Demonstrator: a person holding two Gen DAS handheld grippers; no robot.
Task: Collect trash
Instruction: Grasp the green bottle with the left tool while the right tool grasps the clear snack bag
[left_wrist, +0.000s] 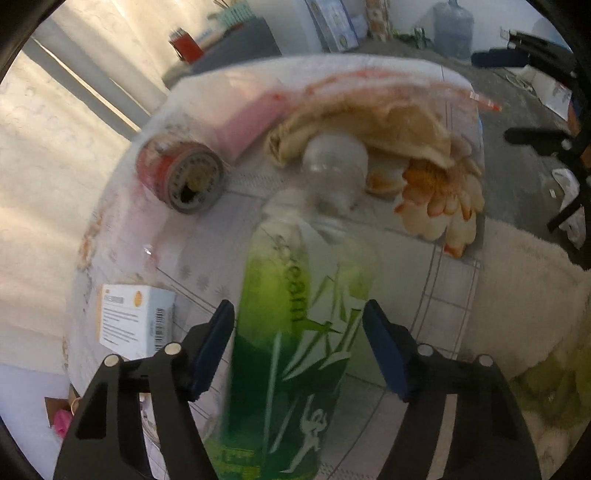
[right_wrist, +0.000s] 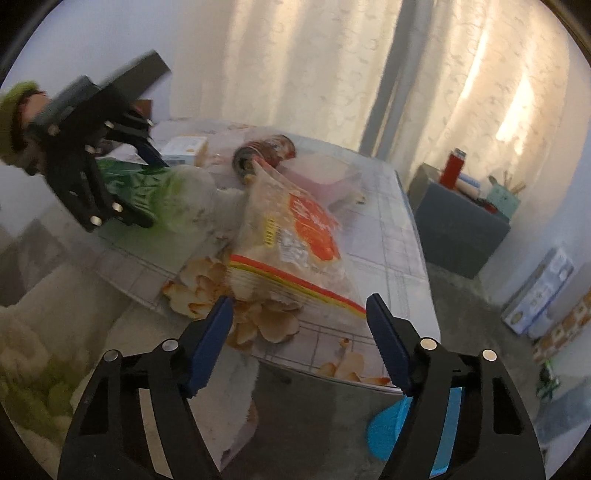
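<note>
A green-labelled plastic bottle (left_wrist: 280, 325) lies on the flower-patterned tablecloth (left_wrist: 436, 280), its clear neck pointing away. My left gripper (left_wrist: 299, 321) straddles its lower body. The left pad is at the bottle's side and a narrow gap shows by the right pad, so the jaws are open. The right wrist view shows that gripper (right_wrist: 146, 188) over the bottle (right_wrist: 173, 192). My right gripper (right_wrist: 299, 302) is open, just short of the zip edge of a clear snack bag (right_wrist: 288, 236) with an orange label, and nothing is between its fingers. In the left wrist view the bag (left_wrist: 369, 122) lies behind the bottle's cap.
A red can (left_wrist: 181, 177) lies on its side, and a white box (left_wrist: 136, 321) sits near the table edge. A pink-tinted tub (right_wrist: 332, 177) stands behind the bag. Something blue (right_wrist: 388, 424) sits under the table (right_wrist: 406, 236), and a grey cabinet (right_wrist: 458, 221) stands to the right.
</note>
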